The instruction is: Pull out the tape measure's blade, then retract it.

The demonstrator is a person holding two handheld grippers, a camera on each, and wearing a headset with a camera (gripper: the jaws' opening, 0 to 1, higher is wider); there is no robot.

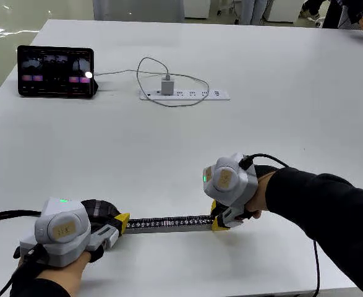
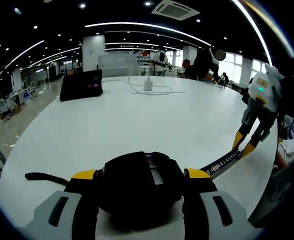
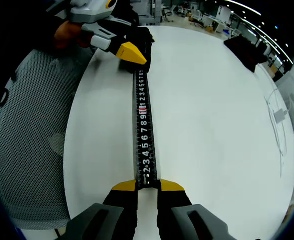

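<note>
Black case (image 2: 136,195) sits on the worktop (image 3: 212,125), clamped in the left claw (image 2: 140,174) as anchor, while the right claw (image 3: 148,186), pinched tight on the blade (image 3: 142,130) tip, holds a short length stretched flat between them; likely mid-pull, retraction not yet done.

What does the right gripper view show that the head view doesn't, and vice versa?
Right gripper view: readable numbers on the blade and a grey mesh beside the table. Head view: the right gripper's grey housing with its green light, and a dark sleeve. Both: the blade stretched from the tape measure in the left gripper's jaws to the right gripper.
</note>
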